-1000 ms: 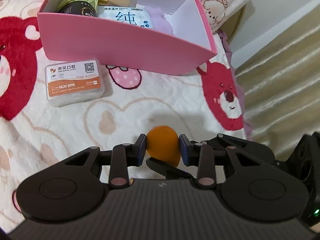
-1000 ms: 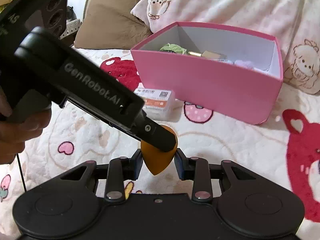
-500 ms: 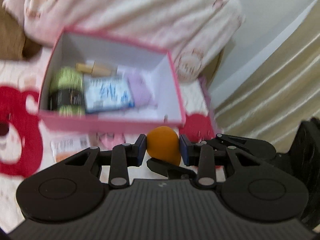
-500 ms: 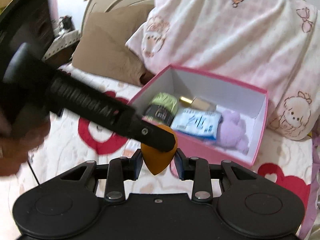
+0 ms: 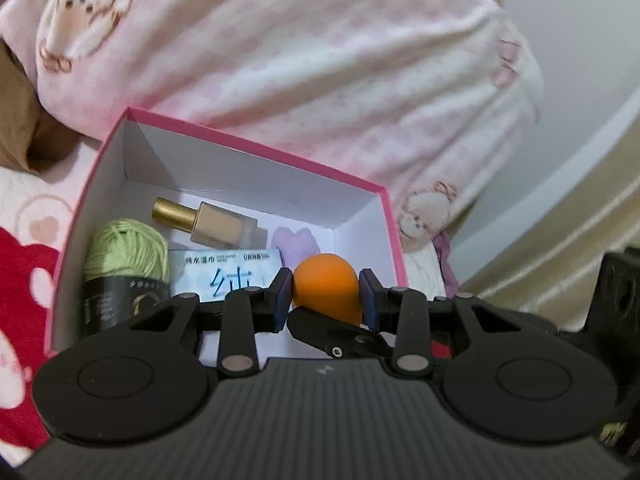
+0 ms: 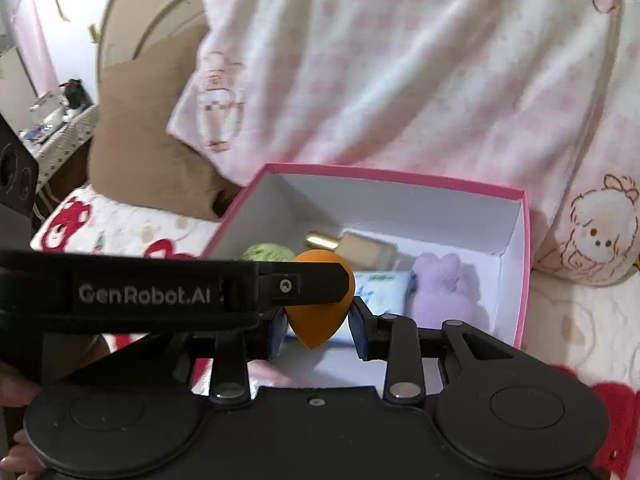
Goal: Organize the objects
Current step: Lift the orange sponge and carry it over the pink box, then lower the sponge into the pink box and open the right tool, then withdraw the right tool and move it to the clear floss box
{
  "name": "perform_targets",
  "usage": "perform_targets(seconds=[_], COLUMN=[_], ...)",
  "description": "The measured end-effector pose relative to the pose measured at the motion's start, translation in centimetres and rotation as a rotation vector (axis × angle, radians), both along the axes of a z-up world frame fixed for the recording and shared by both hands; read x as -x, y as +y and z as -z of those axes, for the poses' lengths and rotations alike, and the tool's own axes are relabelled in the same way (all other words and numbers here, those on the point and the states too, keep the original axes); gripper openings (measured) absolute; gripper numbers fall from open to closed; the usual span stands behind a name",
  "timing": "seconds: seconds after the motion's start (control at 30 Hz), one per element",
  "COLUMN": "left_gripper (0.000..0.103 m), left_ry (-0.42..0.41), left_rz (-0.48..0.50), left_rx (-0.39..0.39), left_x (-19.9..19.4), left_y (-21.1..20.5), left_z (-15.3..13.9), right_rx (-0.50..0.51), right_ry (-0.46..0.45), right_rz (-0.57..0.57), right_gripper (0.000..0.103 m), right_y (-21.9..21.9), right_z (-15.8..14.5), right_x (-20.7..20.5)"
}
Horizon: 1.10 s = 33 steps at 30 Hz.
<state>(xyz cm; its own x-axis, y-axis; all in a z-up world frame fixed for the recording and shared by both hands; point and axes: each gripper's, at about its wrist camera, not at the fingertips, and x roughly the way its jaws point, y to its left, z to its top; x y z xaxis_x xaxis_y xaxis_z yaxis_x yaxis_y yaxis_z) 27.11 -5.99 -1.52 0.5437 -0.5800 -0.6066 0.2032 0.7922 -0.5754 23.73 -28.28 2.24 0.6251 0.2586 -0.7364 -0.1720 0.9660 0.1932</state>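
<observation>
Four items already lie in the pink cardboard box: green yarn ball, gold-capped bottle, wipes packet, lilac plush. Left gripper and right gripper both pinch the orange teardrop sponge above the box's 5 o'clock corner; release remains.

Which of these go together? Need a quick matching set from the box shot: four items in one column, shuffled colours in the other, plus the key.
Items
1. makeup sponge held between both hand-held grippers
2. yarn ball
3. bottle cap
4. plush toy

Colours
A. gold
B. lilac
C. orange
D. green

Pairs: 1-C, 2-D, 3-A, 4-B

Items 2 to 4 lie inside the pink box; the sponge hangs over its open top.
</observation>
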Motion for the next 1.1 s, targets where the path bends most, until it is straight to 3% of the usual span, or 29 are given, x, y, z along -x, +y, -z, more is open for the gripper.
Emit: perform_targets(seconds=[0.13, 0.3, 0.5, 0.73, 1.0, 1.1], left_gripper=[0.035, 0.035, 0.033, 0.033, 0.033, 0.033], left_ry=[0.055, 0.031, 0.083, 0.109, 0.095, 0.061], left_rz=[-0.042, -0.042, -0.067, -0.092, -0.083, -0.069], left_rx=[0.015, -0.044, 0.037, 0.073, 0.068, 0.030], left_x=[-3.0, -5.8, -7.9, -8.1, -7.4, -6.3], left_y=[-0.8, -2.5, -2.3, -1.6, -0.6, -0.4], left_z=[1.5, 2.5, 5.4, 6.3, 6.0, 5.3], right_rx=[0.039, 0.160, 0.248, 0.140, 0.138, 0.122], right_ry=[0.043, 0.042, 0.095, 0.143, 0.131, 0.119], right_rz=[0.016, -0.011, 0.010, 0.067, 0.066, 0.079], right_gripper=[0.037, 0.037, 0.037, 0.038, 0.048, 0.050], right_y=[-0.5, -0.2, -0.6, -2.7, -2.7, -3.0], right_z=[1.3, 2.8, 5.1, 6.6, 6.4, 5.7], right_x=[-3.2, -6.6, -9.6, -10.7, -9.9, -9.1])
